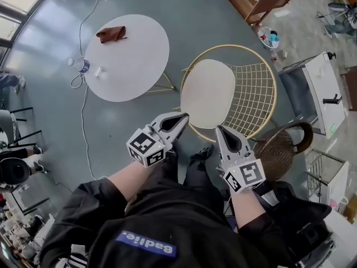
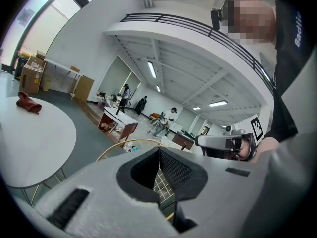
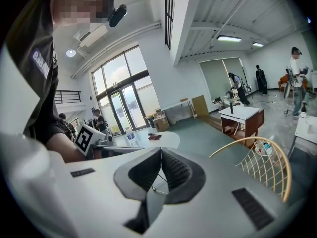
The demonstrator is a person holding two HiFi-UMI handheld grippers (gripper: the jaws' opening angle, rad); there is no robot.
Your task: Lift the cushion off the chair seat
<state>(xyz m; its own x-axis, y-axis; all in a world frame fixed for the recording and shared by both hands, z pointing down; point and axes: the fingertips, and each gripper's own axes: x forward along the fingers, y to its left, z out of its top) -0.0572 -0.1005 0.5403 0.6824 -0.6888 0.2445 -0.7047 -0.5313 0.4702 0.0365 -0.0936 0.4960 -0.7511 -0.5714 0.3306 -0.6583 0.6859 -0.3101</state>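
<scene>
Grey-blue floor [image 1: 195, 10], round white bench [image 1: 139, 66] with a brown cloth [image 1: 111, 34] on it, white cable [image 1: 83, 121] trailing over the floor, tall glazed doors [image 3: 121, 105] letting in daylight, white walls [image 3: 183, 78], ceiling strip lights [image 3: 229, 38], wooden desk [image 3: 241, 118], what may be cardboard boxes [image 2: 29, 78] by a wall.

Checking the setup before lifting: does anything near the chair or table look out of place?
Nothing serious. The cushion lies flat on the wire chair. A reddish-brown cloth sits crumpled on the round table, and a cable trails loose across the floor beside it.
</scene>
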